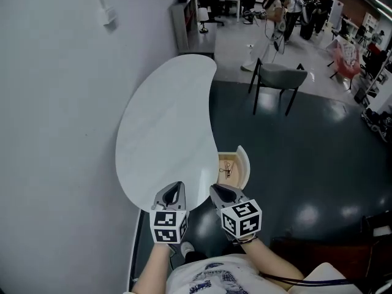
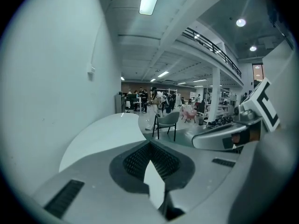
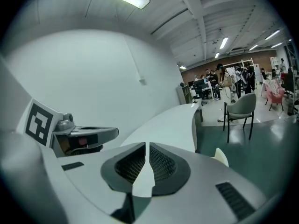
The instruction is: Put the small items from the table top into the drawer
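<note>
Two grippers hang side by side over the near end of the white bench [image 1: 165, 121] in the head view. The left gripper [image 1: 176, 187] and the right gripper [image 1: 216, 190] both aim away from the person and tip slightly down.

Only the head view looks into the drawer [image 1: 244, 166]. It stands pulled out from the bench's right edge, just ahead of the right gripper, and holds small dark items [image 1: 228, 168] too small to name. Its long axis runs along the bench edge, and its rounded front faces right, toward the dark floor.

The right gripper view catches just a cream corner of that drawer past its right-hand finger. The left gripper view shows the bench top, a grey chair [image 2: 167, 122] and the right gripper alongside.

In the left gripper view the fingers [image 2: 135, 160] meet at the tips with nothing between them. In the right gripper view the fingers [image 3: 163, 164] are all but closed, a thin slit apart, and hold nothing.
</note>
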The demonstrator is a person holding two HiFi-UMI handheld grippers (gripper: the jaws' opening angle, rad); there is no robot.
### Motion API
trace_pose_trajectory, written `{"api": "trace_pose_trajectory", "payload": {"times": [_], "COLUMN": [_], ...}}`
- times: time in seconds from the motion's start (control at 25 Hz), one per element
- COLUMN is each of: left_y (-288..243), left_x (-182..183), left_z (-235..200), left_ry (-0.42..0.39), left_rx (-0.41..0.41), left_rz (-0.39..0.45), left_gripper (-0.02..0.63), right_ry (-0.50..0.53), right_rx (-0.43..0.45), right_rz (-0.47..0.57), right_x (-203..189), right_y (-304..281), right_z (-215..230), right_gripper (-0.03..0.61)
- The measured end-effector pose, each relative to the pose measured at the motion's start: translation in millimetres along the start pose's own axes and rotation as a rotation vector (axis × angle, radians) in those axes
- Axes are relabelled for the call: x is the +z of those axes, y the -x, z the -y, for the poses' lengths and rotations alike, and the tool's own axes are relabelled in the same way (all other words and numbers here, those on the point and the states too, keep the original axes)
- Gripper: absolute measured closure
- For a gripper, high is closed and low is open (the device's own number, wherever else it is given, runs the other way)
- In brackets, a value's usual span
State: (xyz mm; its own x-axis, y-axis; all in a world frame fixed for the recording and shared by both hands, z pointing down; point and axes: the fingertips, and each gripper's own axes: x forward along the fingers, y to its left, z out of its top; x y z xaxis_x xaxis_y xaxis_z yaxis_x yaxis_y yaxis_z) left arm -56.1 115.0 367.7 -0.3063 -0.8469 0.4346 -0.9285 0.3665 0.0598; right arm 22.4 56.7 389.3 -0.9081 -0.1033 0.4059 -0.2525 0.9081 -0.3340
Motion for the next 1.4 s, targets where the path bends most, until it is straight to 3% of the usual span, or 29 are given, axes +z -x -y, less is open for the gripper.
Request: {"api": "trace_pose_trajectory", "payload": {"times": [0.36, 0.68, 1.4], "left_y": [73, 123, 149], "left_x": [-20, -41, -40], "left_z": [-83, -138, -141], "left_ry": [0.041, 0.049, 0.012], "left_rx": [0.005, 0.010, -0.020], "left_rz": [0.028, 0.026, 0.057], "left_gripper": [0.594, 0.594, 0.594], "right_ry": [0.045, 0.040, 0.090], "right_rx": [-0.015, -0.039, -0.098], "right_rz": [0.001, 0.006, 0.055], "right_x": [-10, -23, -13], "right_y": [-32, -51, -37], "right_z": [-104, -168, -193], "right_gripper": [0.552, 0.557, 0.557]}}
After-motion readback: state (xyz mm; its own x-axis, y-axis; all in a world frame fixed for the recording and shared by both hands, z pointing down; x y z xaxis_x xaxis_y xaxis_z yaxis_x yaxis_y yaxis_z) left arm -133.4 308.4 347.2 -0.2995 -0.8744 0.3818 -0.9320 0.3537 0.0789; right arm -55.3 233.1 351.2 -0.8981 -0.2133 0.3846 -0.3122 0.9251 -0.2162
